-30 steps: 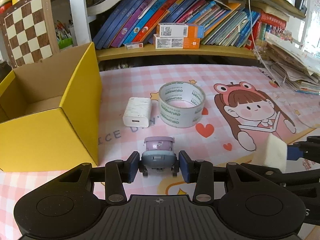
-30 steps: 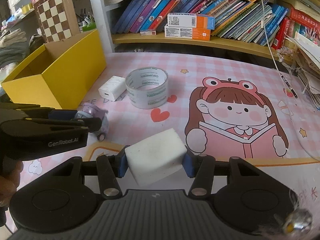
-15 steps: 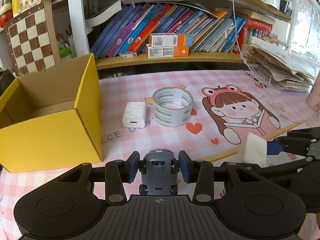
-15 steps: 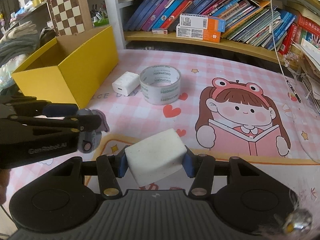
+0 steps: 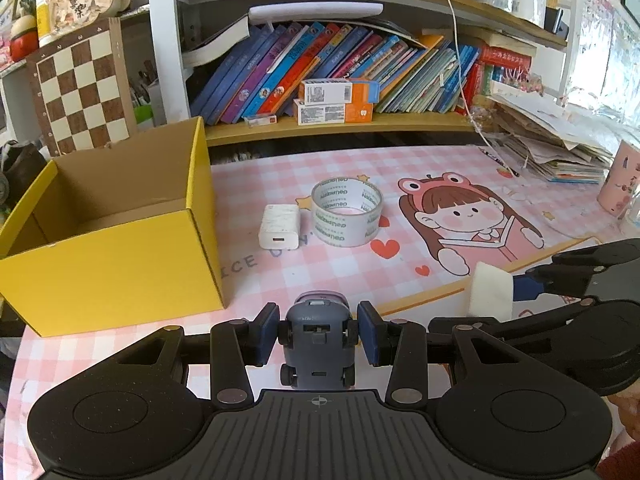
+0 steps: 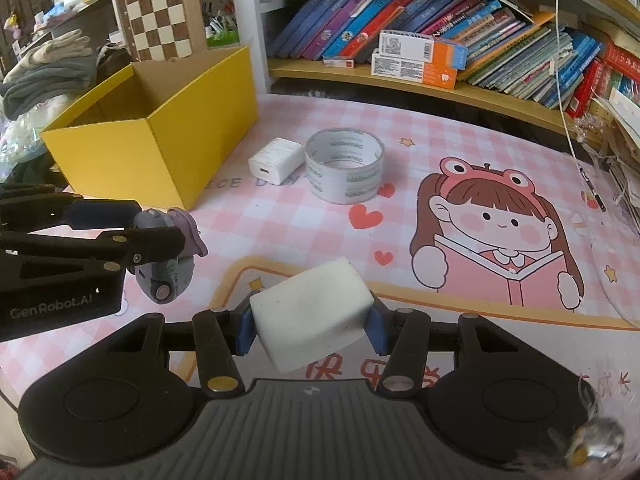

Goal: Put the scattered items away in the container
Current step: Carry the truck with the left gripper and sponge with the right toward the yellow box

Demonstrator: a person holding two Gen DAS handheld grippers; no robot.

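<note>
My left gripper (image 5: 318, 334) is shut on a grey and purple toy car (image 5: 317, 344) and holds it in the air above the pink mat; the car also shows in the right wrist view (image 6: 166, 254). My right gripper (image 6: 310, 326) is shut on a white sponge block (image 6: 312, 316), also lifted; the block shows at the right of the left wrist view (image 5: 490, 294). The open yellow cardboard box (image 5: 120, 248) stands at the left and looks empty. A white charger (image 5: 279, 226) and a roll of clear tape (image 5: 346, 212) lie on the mat right of the box.
A bookshelf (image 5: 340, 128) full of books runs along the back of the desk. A stack of papers (image 5: 552, 148) and a pink cup (image 5: 620, 184) stand at the right. A chessboard (image 5: 80, 88) leans behind the box. Folded clothes (image 6: 48, 72) lie left of the box.
Both grippers have risen and drawn back from the mat with their loads. The toy car has tilted nose up, so its underside now faces the left camera.
</note>
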